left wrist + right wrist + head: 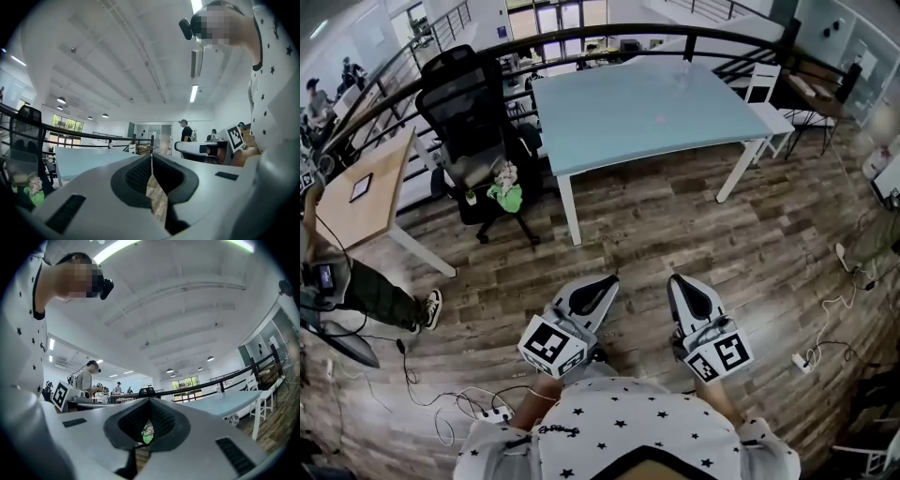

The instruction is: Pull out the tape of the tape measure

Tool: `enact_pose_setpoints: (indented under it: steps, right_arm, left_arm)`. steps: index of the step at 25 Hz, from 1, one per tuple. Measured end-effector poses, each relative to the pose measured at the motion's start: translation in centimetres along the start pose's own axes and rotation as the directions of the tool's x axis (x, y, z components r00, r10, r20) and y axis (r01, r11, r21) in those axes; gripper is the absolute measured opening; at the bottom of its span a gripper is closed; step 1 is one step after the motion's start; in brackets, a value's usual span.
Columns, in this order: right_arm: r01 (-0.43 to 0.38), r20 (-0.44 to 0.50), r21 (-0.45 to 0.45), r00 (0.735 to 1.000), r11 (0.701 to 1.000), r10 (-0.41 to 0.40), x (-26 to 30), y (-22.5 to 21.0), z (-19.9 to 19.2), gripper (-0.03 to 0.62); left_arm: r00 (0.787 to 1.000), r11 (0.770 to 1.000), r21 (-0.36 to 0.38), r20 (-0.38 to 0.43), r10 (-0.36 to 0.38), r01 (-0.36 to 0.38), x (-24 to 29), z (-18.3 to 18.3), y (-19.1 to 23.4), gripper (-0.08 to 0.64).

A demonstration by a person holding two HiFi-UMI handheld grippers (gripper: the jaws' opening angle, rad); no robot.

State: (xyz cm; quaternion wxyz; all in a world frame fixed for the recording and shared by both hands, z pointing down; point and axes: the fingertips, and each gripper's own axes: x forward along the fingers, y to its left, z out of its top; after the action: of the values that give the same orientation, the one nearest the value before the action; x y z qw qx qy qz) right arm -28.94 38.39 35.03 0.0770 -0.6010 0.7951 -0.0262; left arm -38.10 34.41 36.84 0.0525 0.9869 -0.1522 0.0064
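Tape measure: not identifiable in any view, so the task is judged not started and the whole pull is left to do. Left gripper [602, 284] and right gripper [680, 283] sit at 6 o'clock, both with jaws closed on nothing, pointing toward the blue table [609, 122] at 12 o'clock.

A wood-plank floor [656, 234] carries 1 pale blue table [619, 122] on white legs, 1 black office chair [469, 103] just beside it and a wooden desk [380, 192] further left. A black railing [609, 37] curves behind. Strip lights [193, 93] glow on the white ceiling [117, 61].
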Motion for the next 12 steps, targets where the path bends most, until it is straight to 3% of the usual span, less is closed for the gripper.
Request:
enact_pose_setpoints:
  steps: [6, 12]
  right_arm:
    - [0.016, -0.003, -0.012, 1.000, 1.000, -0.016, 4.4, 0.8, -0.8, -0.012]
    - [0.051, -0.018, -0.023, 0.999, 0.998, -0.051, 7.3, 0.9, -1.4, -0.012]
  left_arm:
    - [1.000, 1.000, -0.005, -0.002, 0.012, -0.012, -1.1, 0.0, 5.1, 0.032]
    - [1.000, 1.000, -0.002, 0.002, -0.021, 0.021, -1.3, 0.3, 8.1, 0.032]
